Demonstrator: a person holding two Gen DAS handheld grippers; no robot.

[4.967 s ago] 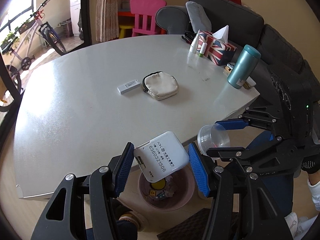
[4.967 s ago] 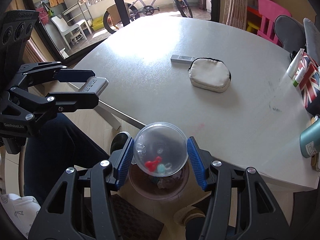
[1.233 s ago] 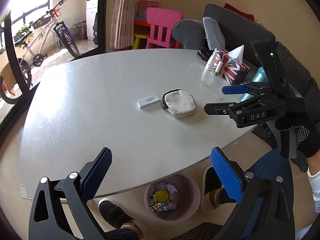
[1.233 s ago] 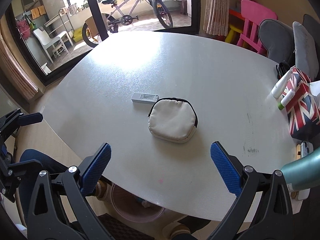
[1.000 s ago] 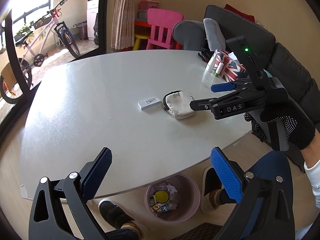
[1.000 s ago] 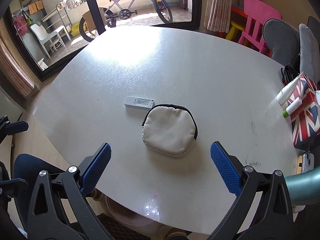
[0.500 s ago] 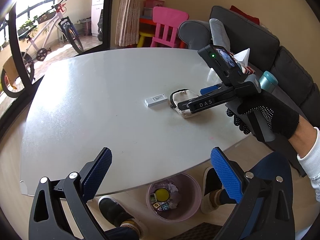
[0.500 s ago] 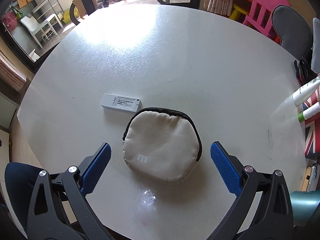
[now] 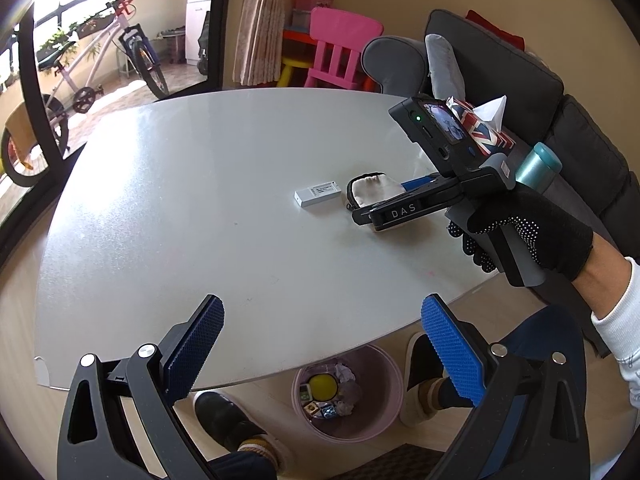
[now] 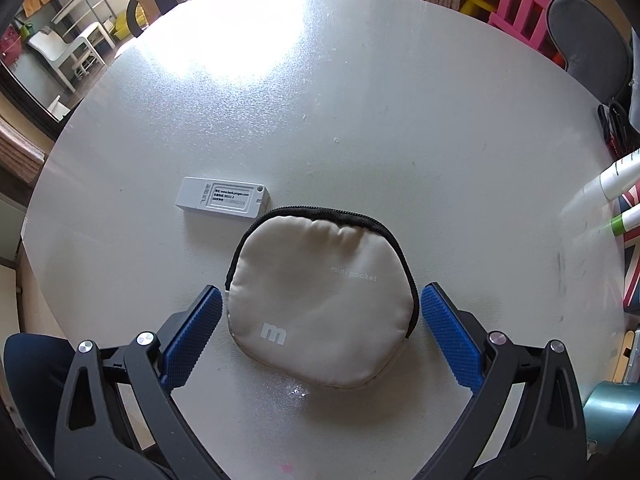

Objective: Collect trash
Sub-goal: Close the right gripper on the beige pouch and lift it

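So the right tongs [image 10: 320, 332] are wide apart and straddling the beige zip pouch [image 10: 320, 304], blue pads sitting just off either side of it, not touching yet as far as I can tell. The pouch lies flat on the worktop [image 10: 360, 100], with a small white stick-like device [image 10: 222, 199] just beside its far left corner. The left tongs [image 9: 320, 348] are also spread apart and empty, hovering over the near edge above the pink bin [image 9: 380, 376] on the floor.

If it were me: lower the pads until they nearly brush the worktop, then squeeze slowly, because it looks soft and flat and will probably buckle upward instead of gripping cleanly. Catch it across the middle, low down. Watch the left pad doesn't nudge the white device. Then carry it to the bin, which sits partly under the edge.
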